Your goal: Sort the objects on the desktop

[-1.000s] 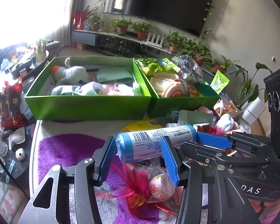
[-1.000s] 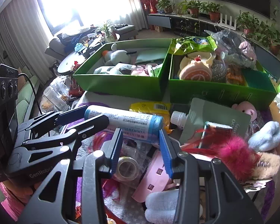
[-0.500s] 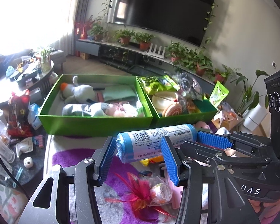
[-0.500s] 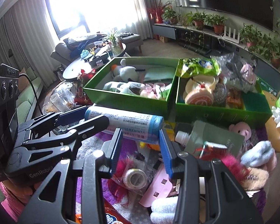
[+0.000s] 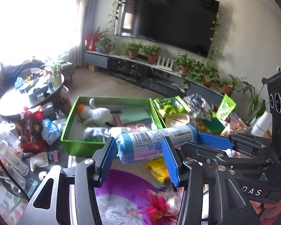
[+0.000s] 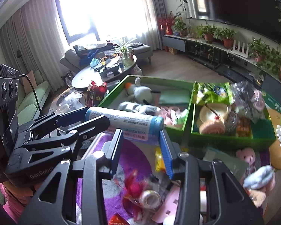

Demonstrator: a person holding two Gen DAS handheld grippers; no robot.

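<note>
A blue roll of bags is squeezed at one end by the left gripper and at the other by the right gripper, and is held up with the green boxes at twelve o'clock

"DAS" – right claw body

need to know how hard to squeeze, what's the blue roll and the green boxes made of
Blue roll: looks like thin plastic film wound tight, glossy and crinkled at its end, under a printed paper label. Likely bags.
Green boxes: seem to be matte cardboard, with thin, straight, folded walls and grey insides.
</note>
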